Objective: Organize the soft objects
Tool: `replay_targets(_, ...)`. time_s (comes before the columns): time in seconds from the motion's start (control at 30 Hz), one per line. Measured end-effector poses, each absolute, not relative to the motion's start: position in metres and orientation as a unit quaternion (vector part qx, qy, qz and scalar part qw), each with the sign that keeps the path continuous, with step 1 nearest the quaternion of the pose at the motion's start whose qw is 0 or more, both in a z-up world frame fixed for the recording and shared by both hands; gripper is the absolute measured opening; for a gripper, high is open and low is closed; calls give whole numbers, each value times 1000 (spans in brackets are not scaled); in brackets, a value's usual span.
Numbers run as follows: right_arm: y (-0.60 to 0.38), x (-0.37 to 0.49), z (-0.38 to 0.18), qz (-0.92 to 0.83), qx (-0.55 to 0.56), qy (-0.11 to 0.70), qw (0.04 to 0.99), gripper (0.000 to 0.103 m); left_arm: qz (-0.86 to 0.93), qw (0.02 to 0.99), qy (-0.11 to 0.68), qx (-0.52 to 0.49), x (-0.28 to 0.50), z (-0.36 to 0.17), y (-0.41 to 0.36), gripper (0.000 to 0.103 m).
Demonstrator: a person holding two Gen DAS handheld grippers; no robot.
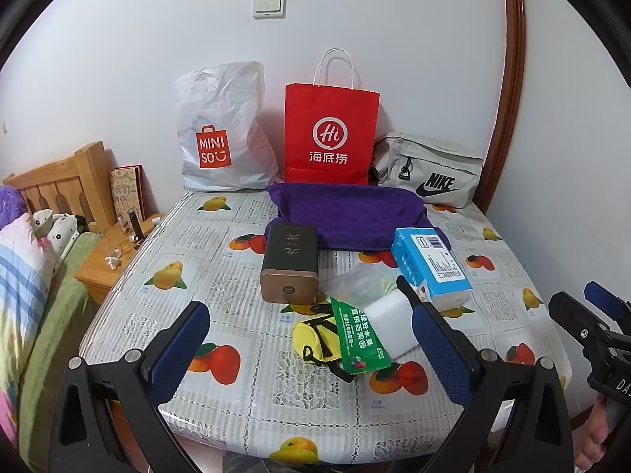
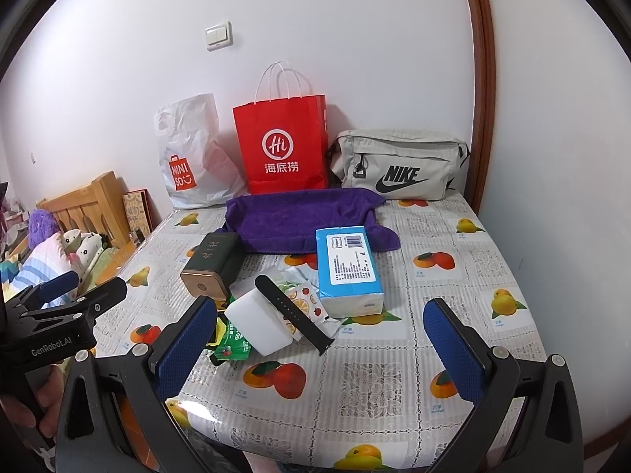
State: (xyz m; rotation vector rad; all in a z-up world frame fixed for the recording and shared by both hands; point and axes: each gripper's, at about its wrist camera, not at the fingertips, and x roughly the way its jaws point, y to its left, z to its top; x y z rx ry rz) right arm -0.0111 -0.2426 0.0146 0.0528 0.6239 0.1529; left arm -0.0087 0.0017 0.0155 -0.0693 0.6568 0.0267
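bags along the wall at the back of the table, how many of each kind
Plastic bag: 1, the white Miniso bag
Paper bag: 1, the red Haidilao bag
Fabric bag: 1, the grey Nike bag
Total: 3, all behind the purple towel

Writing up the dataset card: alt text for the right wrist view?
The open right gripper hovers empty over a fruit-print tablecloth with a clutter pile: white sponge block, black watch strap, blue tissue pack, dark tea tin, purple towel. A Miniso plastic bag, red Haidilao paper bag and grey Nike bag stand against the wall; the left gripper shows at left.
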Motion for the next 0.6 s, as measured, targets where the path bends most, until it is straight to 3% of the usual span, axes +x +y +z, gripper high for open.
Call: replay_targets(0.6, -240, -12, 12, 75, 25, 310, 948, 103, 14, 946, 321, -35, -12, 17, 3, 103)
